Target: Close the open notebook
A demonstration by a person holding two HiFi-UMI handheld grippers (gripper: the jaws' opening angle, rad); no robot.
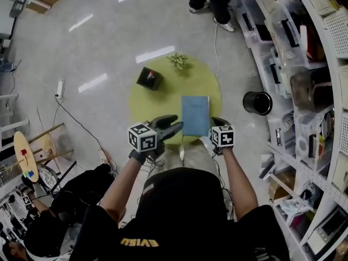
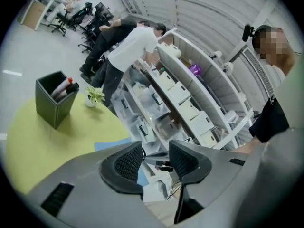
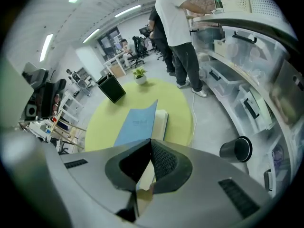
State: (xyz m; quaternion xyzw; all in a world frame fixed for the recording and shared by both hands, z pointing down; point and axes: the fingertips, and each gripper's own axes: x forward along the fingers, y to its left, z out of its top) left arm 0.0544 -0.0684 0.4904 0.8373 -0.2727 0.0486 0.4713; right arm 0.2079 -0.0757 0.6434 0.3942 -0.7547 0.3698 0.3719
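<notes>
Black square holder (image 1: 148, 78): markers inside, far left on round yellow-green bench (image 1: 209, 83) | blue notebook (image 1: 195, 115): closed, flat, near right | left hand-held gripper (image 2: 156, 151): released, empty | right hand-held gripper (image 3: 151, 144): clenched, empty

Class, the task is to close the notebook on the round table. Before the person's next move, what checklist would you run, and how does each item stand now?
1. Notebook lies on the table, blue cover up: ok.
2. Cover fully flat on the pages: cannot tell; the head view suggests closed, but the right gripper view shows the cover edge tilted.
3. Left gripper has its jaws apart with nothing between them: ok.
4. Right gripper has its jaws together and holds nothing: ok.
5. Pen holder and plant stand apart from the notebook: ok.
</notes>
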